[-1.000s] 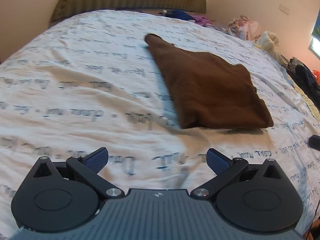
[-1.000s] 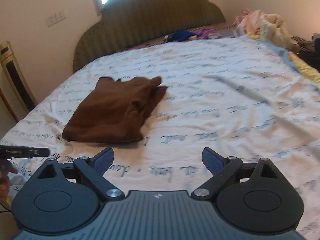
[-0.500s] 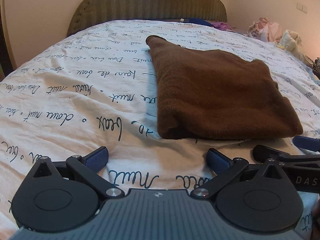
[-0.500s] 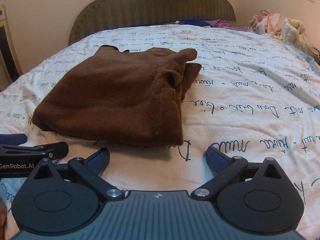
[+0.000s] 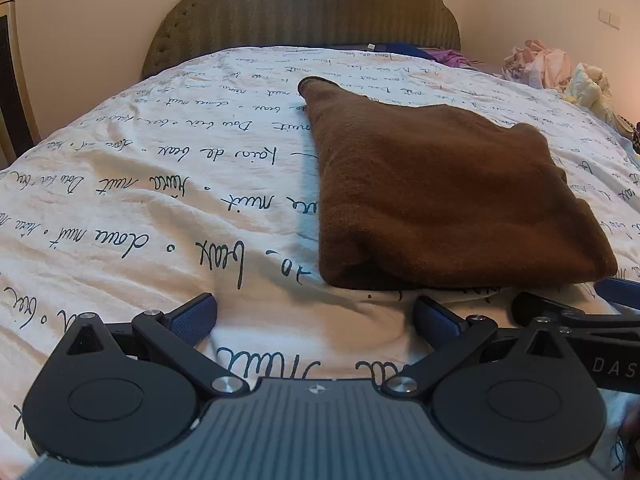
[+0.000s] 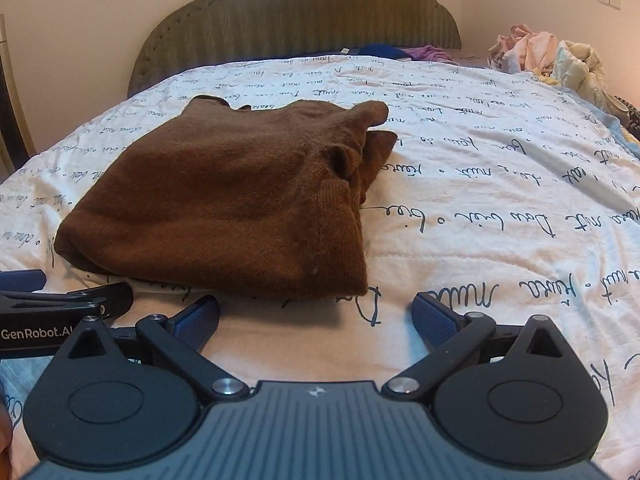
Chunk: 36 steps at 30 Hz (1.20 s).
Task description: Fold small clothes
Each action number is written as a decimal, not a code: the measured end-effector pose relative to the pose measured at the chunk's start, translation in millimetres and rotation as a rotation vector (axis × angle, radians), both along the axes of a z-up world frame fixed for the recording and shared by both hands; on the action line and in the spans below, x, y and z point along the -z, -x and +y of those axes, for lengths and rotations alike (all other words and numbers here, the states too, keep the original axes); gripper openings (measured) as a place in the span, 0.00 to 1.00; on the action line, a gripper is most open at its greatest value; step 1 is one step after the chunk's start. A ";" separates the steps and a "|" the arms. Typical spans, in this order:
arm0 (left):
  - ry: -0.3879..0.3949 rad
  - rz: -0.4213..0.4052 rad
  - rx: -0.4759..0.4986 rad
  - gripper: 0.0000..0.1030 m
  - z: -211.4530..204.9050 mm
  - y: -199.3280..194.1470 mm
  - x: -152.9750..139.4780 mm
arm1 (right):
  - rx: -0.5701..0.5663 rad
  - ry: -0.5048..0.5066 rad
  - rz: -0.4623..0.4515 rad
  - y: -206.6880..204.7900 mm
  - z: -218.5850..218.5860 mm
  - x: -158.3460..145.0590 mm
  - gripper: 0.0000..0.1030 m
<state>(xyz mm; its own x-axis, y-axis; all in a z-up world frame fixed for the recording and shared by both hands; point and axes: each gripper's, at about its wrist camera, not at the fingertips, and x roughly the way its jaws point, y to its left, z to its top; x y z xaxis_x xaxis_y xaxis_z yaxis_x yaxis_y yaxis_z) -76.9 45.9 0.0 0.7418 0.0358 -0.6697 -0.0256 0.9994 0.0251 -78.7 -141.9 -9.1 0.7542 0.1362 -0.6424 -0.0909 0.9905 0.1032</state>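
Observation:
A folded brown knit garment (image 5: 440, 196) lies on the white bed cover with handwriting print (image 5: 160, 200). In the right wrist view the garment (image 6: 224, 204) sits just ahead and left. My left gripper (image 5: 314, 314) is open and empty, low over the cover, just short of the garment's near left corner. My right gripper (image 6: 316, 314) is open and empty, just short of the garment's near right corner. Each gripper shows at the edge of the other's view: the right one in the left wrist view (image 5: 576, 316), the left one in the right wrist view (image 6: 64, 300).
A green padded headboard (image 6: 296, 20) stands at the far end of the bed. A heap of pale clothes (image 6: 548, 56) lies at the far right. Blue and purple clothes (image 6: 404, 53) lie by the headboard. A wooden frame (image 5: 12, 80) stands at the left wall.
Both grippers have swung toward the garment and come down close to its near edge, side by side. Both stayed open. The garment has not moved.

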 end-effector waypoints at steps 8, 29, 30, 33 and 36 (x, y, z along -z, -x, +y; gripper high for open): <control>0.004 0.003 0.008 1.00 1.2 -1.9 0.1 | -0.002 0.003 0.004 0.1 0.3 -0.3 1.00; 0.008 -0.007 -0.008 1.00 2.0 -3.8 0.7 | -0.006 0.008 0.007 -0.7 0.0 -0.1 1.00; 0.008 -0.006 -0.007 1.00 2.2 -3.7 0.6 | -0.006 0.008 0.006 -0.7 0.3 -0.2 1.00; 0.011 -0.005 0.002 1.00 3.8 -5.2 -0.1 | -0.006 0.009 0.007 -0.6 0.5 -0.3 1.00; 0.009 -0.005 0.005 1.00 4.3 -5.2 -0.3 | -0.006 0.010 0.007 -0.8 0.4 -0.2 1.00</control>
<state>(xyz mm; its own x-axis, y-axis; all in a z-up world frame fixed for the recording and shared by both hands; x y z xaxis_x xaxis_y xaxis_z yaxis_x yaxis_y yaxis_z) -71.8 50.1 0.3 0.7450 0.0258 -0.6666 -0.0206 0.9997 0.0156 -77.9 -141.5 -8.9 0.7489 0.1338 -0.6491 -0.0959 0.9910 0.0937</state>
